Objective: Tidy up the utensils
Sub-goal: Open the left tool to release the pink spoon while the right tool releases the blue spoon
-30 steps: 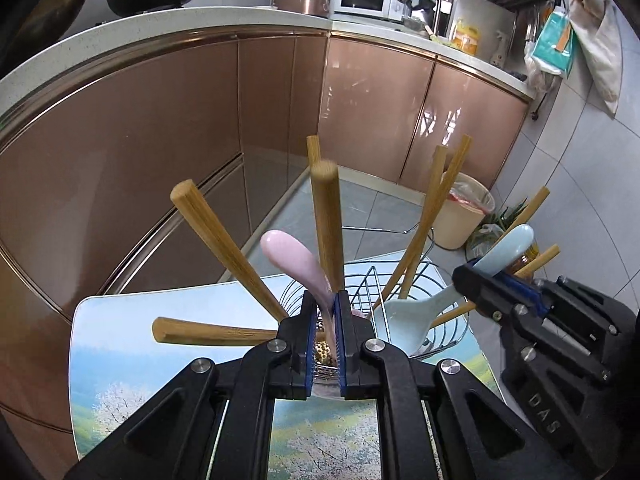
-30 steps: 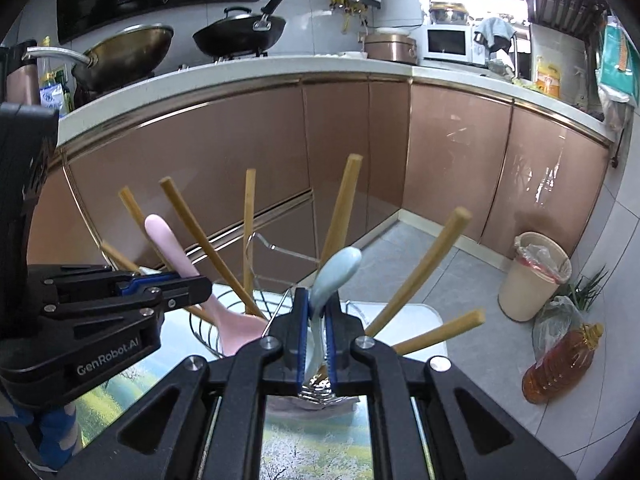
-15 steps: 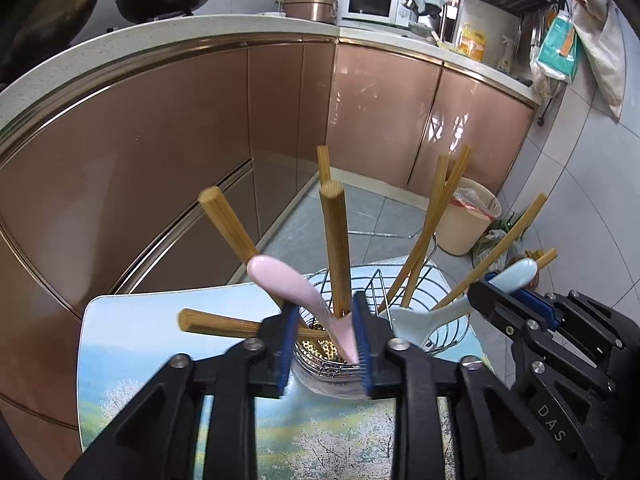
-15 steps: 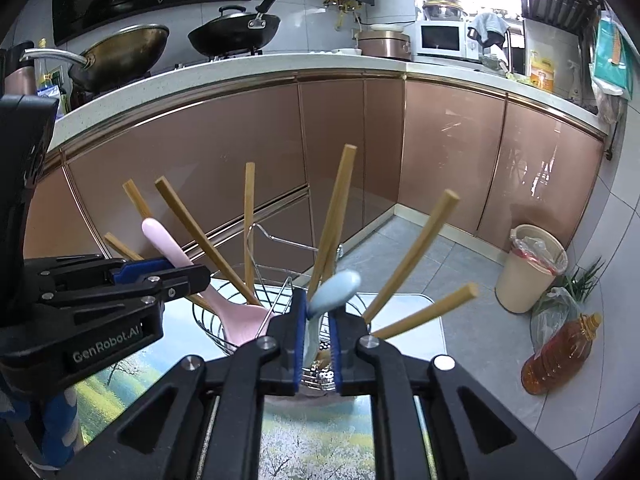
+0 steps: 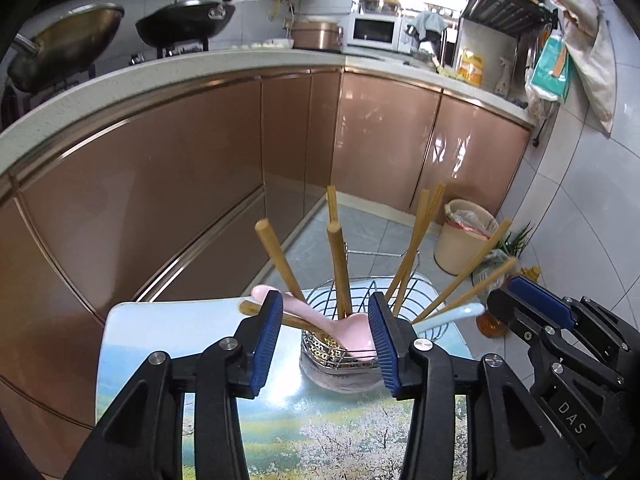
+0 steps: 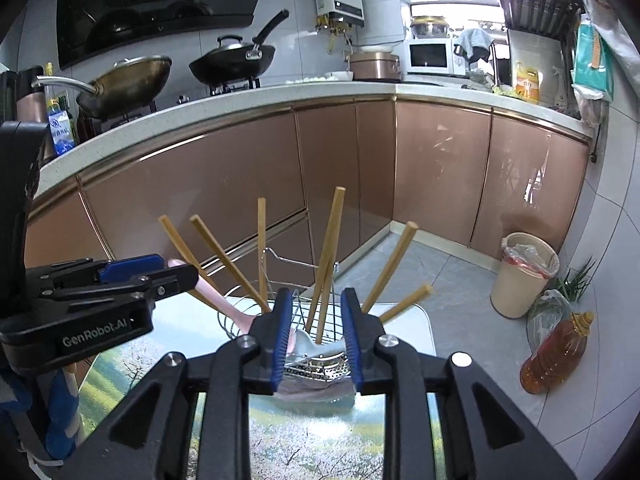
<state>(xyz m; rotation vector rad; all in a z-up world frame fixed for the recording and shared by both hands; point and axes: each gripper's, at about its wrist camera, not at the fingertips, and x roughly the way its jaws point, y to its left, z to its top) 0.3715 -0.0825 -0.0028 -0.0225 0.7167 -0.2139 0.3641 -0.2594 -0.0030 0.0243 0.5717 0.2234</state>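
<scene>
A round chrome wire utensil basket with a perforated inner cup stands on a small counter whose top is printed with a blossoming-tree landscape. Inside it, several long wooden chopsticks fan upward and outward. A pale pink ceramic spoon lies tilted in the basket, bowl down inside, handle leaning out over the rim to the left. A pale blue ceramic spoon leans out the opposite way, to the right. The left gripper hangs just in front of the basket with its blue-padded fingers well apart; they have just been opening, and the pink spoon sits between them with neither pad pressing on it. The right gripper also faces the basket, its fingers a smaller gap apart, just been opening too; the blue spoon's bowl shows in the gap, untouched. White letters on the left gripper's body read "GenRobot.AI"; the right gripper's body reads "DAS". Behind stand copper-coloured kitchen cabinets.
</scene>
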